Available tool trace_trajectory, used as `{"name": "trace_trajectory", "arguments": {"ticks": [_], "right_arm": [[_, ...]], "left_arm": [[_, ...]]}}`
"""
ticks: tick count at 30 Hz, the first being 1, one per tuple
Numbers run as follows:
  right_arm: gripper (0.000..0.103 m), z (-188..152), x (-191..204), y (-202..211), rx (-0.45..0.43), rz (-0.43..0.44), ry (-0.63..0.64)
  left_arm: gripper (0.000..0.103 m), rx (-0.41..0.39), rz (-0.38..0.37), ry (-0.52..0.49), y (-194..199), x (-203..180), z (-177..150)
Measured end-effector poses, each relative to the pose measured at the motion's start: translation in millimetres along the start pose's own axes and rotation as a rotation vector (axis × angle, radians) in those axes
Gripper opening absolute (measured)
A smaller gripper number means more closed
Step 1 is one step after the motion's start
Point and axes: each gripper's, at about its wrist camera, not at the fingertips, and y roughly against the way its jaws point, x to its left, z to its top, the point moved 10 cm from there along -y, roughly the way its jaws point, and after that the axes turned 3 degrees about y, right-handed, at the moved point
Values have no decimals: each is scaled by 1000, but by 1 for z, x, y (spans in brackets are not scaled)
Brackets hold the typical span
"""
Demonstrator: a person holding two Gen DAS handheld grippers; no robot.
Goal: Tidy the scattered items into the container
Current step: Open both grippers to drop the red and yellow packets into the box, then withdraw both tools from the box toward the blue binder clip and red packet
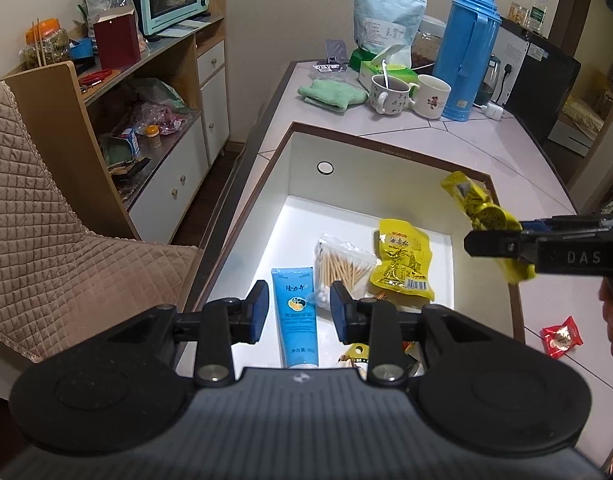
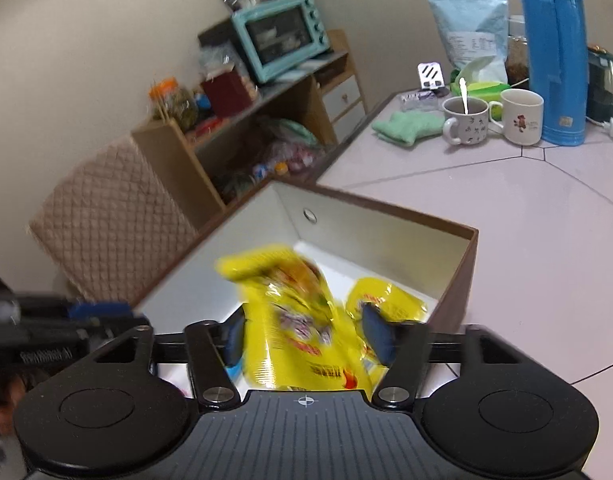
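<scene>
Right hand-held gripper [image 2: 302,336] gripping yellow packet [image 2: 294,320], over box [image 2: 458,268]

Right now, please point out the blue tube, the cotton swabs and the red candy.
blue tube [image 1: 296,316]: left wrist view, middle of its body, in the box.
cotton swabs [image 1: 342,268]: left wrist view, on the wooden sticks inside the bag.
red candy [image 1: 561,337]: left wrist view, middle of the wrapper, on the table.

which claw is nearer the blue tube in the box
Left. The left claw hangs open right above the blue tube in the box. The right claw is off by the box's right rim, shut on a yellow packet.
</scene>
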Motion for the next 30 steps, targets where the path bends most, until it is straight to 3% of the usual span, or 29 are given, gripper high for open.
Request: {"name": "trace_trajectory", "arguments": {"ticks": [8, 20, 22, 24, 30], "right_arm": [[64, 12, -6, 9, -16, -5, -31], [65, -15, 9, 29, 105, -36, 39], [67, -22, 12, 33, 112, -39, 44], [81, -26, 14, 38, 108, -45, 48], [82, -36, 26, 54, 90, -42, 66]], "left_arm": [[28, 9, -1, 5, -4, 2, -3], [33, 12, 14, -5, 6, -2, -7], [34, 12, 16, -7, 9, -4, -8], [38, 10, 17, -9, 13, -6, -10], [42, 0, 22, -13, 26, -11, -15]]}}
